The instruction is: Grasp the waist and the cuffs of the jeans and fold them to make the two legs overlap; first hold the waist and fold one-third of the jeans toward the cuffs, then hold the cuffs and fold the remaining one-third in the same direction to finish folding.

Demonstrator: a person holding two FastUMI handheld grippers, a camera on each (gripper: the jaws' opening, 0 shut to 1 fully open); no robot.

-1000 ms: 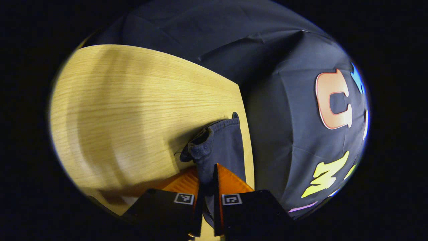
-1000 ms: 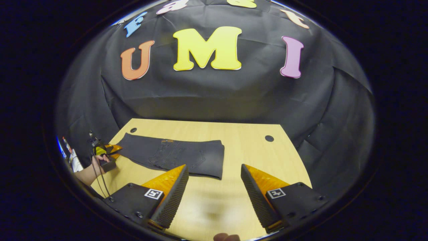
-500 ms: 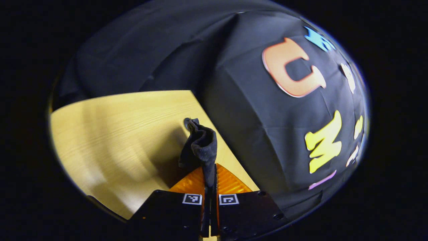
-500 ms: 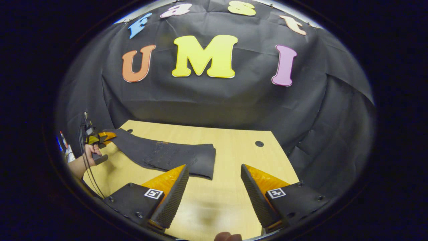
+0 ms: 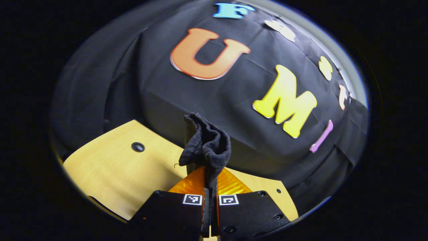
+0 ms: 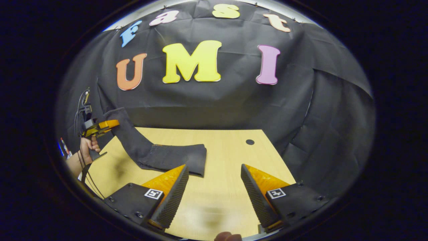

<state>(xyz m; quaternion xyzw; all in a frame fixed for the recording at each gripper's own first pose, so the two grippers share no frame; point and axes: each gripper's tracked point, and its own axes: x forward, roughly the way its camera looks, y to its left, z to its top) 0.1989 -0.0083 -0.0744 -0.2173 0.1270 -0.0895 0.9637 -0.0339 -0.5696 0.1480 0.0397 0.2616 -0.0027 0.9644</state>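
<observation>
Left fingers (image 5: 200,182) pinch the jeans (image 6: 167,157) cuffs, seemingly lifted.

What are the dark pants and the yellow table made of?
The jeans look like soft dark denim: matte, with a stitched hem, drooping limply where the left hand-held gripper lifts the cuffs. The table looks like light wood, maybe laminate: fine grain lines, smooth finish.
</observation>
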